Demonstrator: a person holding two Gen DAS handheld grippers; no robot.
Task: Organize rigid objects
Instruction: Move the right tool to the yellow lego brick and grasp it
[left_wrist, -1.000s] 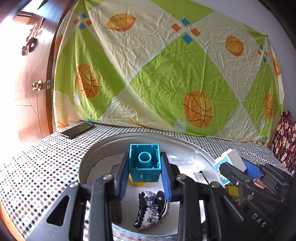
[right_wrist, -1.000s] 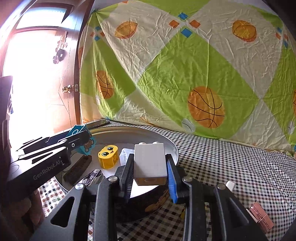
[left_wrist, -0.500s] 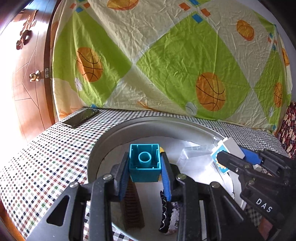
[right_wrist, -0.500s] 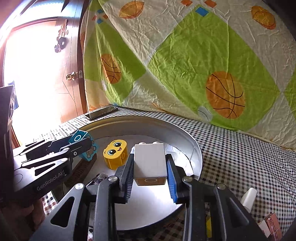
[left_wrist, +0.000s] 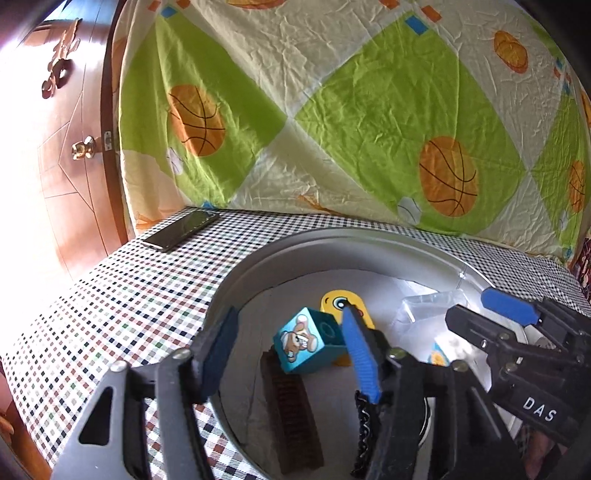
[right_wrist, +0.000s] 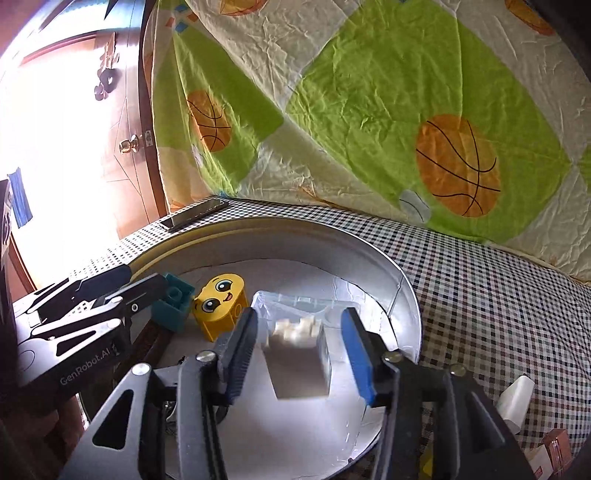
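The left gripper (left_wrist: 286, 328) and the right gripper (right_wrist: 297, 332) both tilt downward over the round silver metal tray (right_wrist: 402, 291). Each one's jaws are opening, its blue-padded fingers (left_wrist: 358, 350) parted and pressing on nothing, left one beside the right.

Basketball-print sheet (left_wrist: 332, 129) – sunlit wood door (left_wrist: 74, 147) at left.
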